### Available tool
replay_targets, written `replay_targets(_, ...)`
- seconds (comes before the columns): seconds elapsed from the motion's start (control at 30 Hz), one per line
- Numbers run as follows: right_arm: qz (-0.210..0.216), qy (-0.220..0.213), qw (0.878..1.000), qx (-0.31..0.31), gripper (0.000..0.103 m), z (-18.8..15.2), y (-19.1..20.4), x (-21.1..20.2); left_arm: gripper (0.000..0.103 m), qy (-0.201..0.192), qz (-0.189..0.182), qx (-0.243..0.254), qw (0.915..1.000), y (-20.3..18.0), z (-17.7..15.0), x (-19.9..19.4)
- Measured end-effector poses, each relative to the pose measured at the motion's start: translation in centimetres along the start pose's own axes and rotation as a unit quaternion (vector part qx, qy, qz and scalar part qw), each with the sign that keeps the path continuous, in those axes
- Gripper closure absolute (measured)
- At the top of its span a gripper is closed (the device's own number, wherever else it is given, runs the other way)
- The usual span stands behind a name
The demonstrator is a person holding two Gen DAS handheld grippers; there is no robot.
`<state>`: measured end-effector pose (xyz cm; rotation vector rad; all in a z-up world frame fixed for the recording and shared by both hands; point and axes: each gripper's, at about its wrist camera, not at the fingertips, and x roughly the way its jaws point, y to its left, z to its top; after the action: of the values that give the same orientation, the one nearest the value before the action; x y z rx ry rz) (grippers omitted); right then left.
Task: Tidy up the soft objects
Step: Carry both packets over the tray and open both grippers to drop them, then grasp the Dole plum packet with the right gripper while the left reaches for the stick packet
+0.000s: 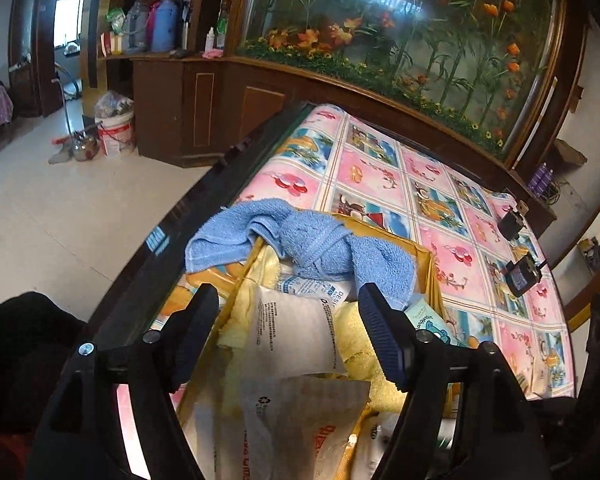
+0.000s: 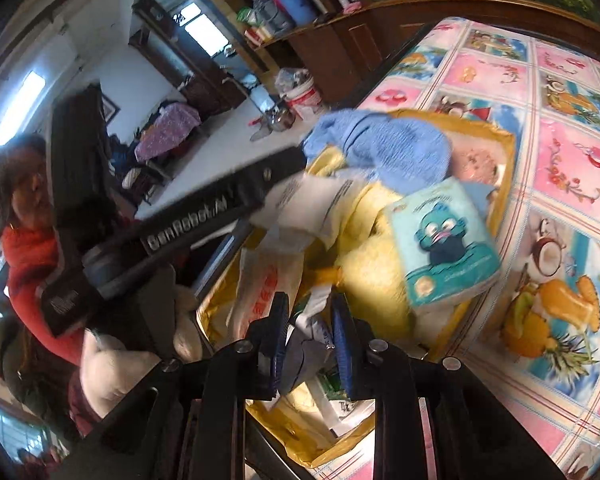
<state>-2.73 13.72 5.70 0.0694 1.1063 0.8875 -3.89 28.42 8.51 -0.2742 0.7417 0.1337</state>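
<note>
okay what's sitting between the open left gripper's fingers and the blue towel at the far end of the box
In the left wrist view, a white printed plastic packet lies between the left gripper and the blue towel, on yellow fluffy cloth inside the box.

Left tool (image 1: 290,334) spread wide, right tool (image 2: 309,334) nearly closed, pinching soft packaging

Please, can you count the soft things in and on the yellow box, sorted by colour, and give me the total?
Blue: 1, the blue towel draped over the far rim of the yellow box.
Yellow: 1, the yellow fluffy cloth inside; it could be more than one piece.
Teal: 1, the tissue pack with a cartoon cat.
White: at least 3 plastic packets, overlapping.
Total: at least 6.
</note>
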Motion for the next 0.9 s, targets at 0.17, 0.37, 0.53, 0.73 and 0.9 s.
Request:
replay_targets(0.17,-0.019,0.02,0.999,-0.03,0.079,-1.4,1.5,1.6,0.029,-0.023,0.028,0.024,0.9991,-0.9,-0.1,-1.0)
replay_targets(0.37,-0.055,0.007,0.996,-0.068,0.07,-2.4,2.5,1.9,0.025,-0.05,0.059,0.04,0.9962,-1.8,-0.1,-2.1)
replay_targets(0.53,-0.042,-0.044,0.996,-0.065,0.042,-2.4,2.5,-1.4,0.023,-0.059,0.072,0.045,0.9947,-2.3,0.0,-2.7)
replay_targets(0.73,-0.05,-0.071,0.995,-0.038,0.037,-2.9,0.5,-4.4,0.022,-0.052,0.075,0.047,0.9947,-3.4,-0.2,-2.7)
replay_targets(0.9,-0.057,-0.087,0.995,-0.002,0.037,-3.9,-1.5,-6.5,0.022,-0.045,0.08,0.059,0.9941,-4.8,-1.0,-3.0)
